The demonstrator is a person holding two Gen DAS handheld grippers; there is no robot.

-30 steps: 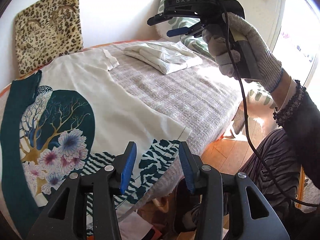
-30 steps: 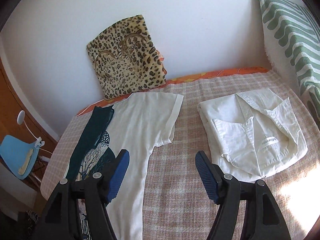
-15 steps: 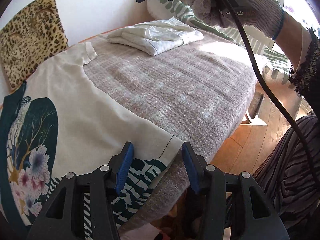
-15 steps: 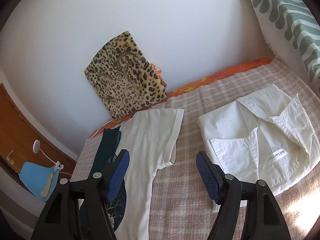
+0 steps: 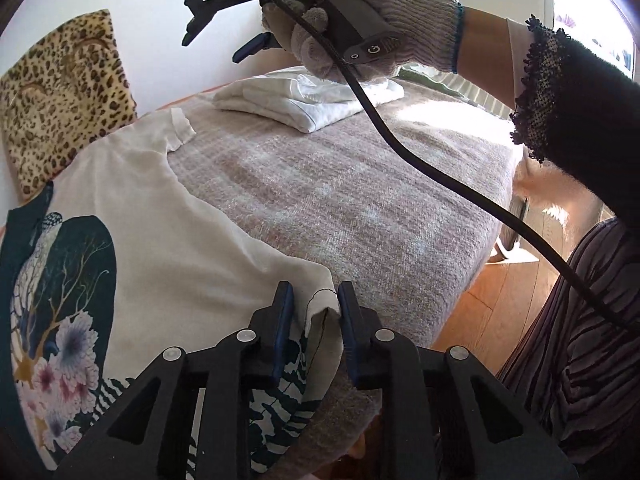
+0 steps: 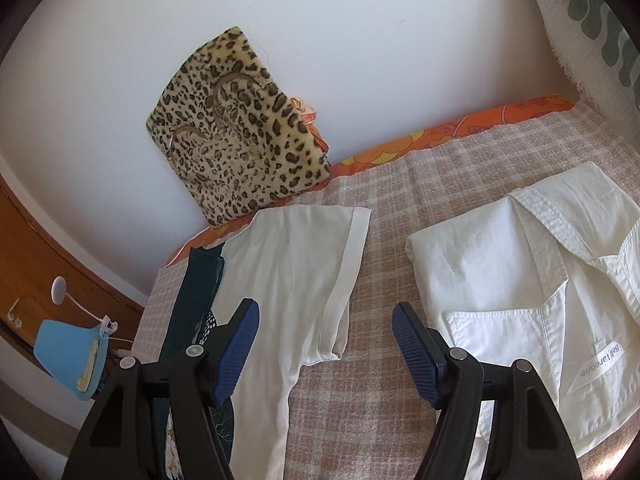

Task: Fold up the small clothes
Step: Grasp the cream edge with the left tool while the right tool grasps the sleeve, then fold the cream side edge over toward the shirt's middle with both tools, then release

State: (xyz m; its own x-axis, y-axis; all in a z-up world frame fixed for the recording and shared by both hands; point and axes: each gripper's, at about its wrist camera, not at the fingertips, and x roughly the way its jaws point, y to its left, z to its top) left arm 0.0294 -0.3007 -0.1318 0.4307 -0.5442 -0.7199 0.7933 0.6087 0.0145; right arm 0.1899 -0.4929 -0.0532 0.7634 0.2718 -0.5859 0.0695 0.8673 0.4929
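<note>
Right gripper (image 6: 326, 346) jaws stood wide apart above the T-shirt (image 6: 296, 280) sleeve, nothing between them. Folded white shirt (image 6: 528, 280) lay just right on the checked blanket (image 6: 400, 200). Leopard-print cushion (image 6: 236, 128) leaned against the wall (image 6: 360, 20).

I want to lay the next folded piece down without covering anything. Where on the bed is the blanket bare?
Bare checked blanket runs between the printed T-shirt and the folded white shirt, down to the bed's front edge. The strip between sleeve and shirt is narrow; the left side is covered by the T-shirt.
</note>
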